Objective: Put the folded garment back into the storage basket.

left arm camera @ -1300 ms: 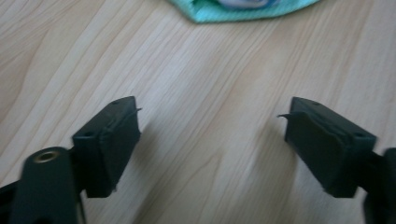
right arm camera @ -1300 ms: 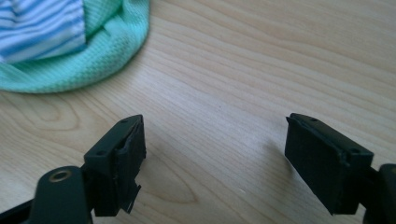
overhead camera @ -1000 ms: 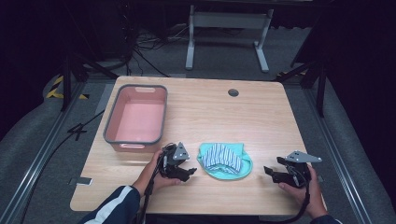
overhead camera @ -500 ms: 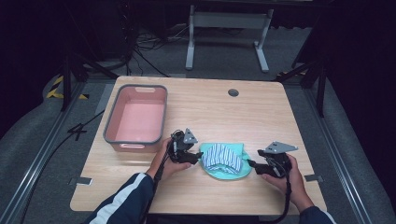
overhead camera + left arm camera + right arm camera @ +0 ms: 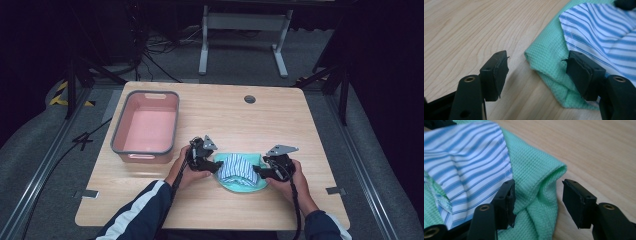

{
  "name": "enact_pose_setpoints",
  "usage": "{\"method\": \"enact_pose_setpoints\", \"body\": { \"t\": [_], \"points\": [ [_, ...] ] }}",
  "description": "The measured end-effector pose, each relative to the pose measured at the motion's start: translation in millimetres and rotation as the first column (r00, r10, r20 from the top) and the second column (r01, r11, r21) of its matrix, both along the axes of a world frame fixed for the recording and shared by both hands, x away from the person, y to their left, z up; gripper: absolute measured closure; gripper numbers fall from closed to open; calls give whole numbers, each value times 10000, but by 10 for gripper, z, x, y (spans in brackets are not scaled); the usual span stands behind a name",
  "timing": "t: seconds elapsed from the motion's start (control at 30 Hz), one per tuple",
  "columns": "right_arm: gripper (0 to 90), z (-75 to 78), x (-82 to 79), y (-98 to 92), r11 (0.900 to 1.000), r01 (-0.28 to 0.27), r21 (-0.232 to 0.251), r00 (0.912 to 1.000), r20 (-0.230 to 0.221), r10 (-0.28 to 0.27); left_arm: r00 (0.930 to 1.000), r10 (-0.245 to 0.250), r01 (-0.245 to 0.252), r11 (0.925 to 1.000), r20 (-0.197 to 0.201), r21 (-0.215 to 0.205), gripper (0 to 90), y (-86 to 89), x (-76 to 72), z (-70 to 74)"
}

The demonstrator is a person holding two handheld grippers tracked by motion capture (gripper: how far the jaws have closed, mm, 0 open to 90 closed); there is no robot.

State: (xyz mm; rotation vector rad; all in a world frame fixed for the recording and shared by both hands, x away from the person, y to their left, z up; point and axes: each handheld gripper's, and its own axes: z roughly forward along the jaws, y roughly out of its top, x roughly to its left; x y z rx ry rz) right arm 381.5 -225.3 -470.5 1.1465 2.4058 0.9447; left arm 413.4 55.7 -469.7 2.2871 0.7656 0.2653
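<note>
Green waffle cloth (image 5: 239, 183) lies on the near-middle of the desk (image 5: 300, 130), with a blue-striped cloth (image 5: 235, 167) folded on top of it; the pair sits just right of the pink tub (image 5: 146, 127), apart from it

Left tool (image 5: 537, 71) stands spread wide at the pile's left edge: one jaw over bare wood, the other resting against the green fold under the striped hem. Nothing pinched yet

Right tool (image 5: 537, 195) is likewise spread at the right edge, a puckered ridge of green cloth rising between its jaws, one jaw touching the stripes

We judge the step in hand to be a two-sided grab of the pile, likely to lift it toward the tub

To do it well:
- We push each tool further in before closing, so the jaws straddle both layers, not the green edge alone
- We keep the lower jaws flat to the desk to slide under the fold
- We close both sides together, so the striped piece does not slip off when lifted
- On the right, we take the ridge whole; a shallow bite on a single ply would likely pull free
- We lift level, hands (image 5: 186, 167) kept the same width apart
</note>
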Motion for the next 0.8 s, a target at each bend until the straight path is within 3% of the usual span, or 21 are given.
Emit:
{"method": "enact_pose_setpoints", "body": {
  "t": [0.07,0.13,0.27,0.4,0.47,0.57,0.7,0.8],
  "points": [
    [435,-31,4,2,10000,-63,59,10000,-55,64,9990,-231,240,9994,-380,236,297,-33,2,-39],
    [431,-40,10,-6,9998,-17,177,10000,-91,18,9989,-203,210,9996,-412,167,251,-45,-5,-58],
    [433,-43,7,-12,9998,1,224,9999,-108,1,9994,-150,160,9994,-312,319,248,-64,-18,-59],
    [614,-22,-20,23,9991,-340,256,9991,-225,346,9997,-86,91,9997,-231,215,250,-54,-38,-72],
    [664,-14,-26,40,9988,-422,234,9987,-285,429,9996,-206,209,9997,-187,134,266,-46,-43,-73],
    [759,-8,-40,60,9981,-541,282,9977,-389,552,9995,-304,304,9995,-56,4,420,-16,-61,-66],
    [797,-2,-66,90,9984,-549,164,9979,-339,554,9961,-877,879,9954,60,-392,654,27,-114,-87],
    [807,-3,-69,88,9984,-546,171,9980,-301,551,9955,-949,946,9944,-37,-480,729,34,-109,-86]
  ]
}}
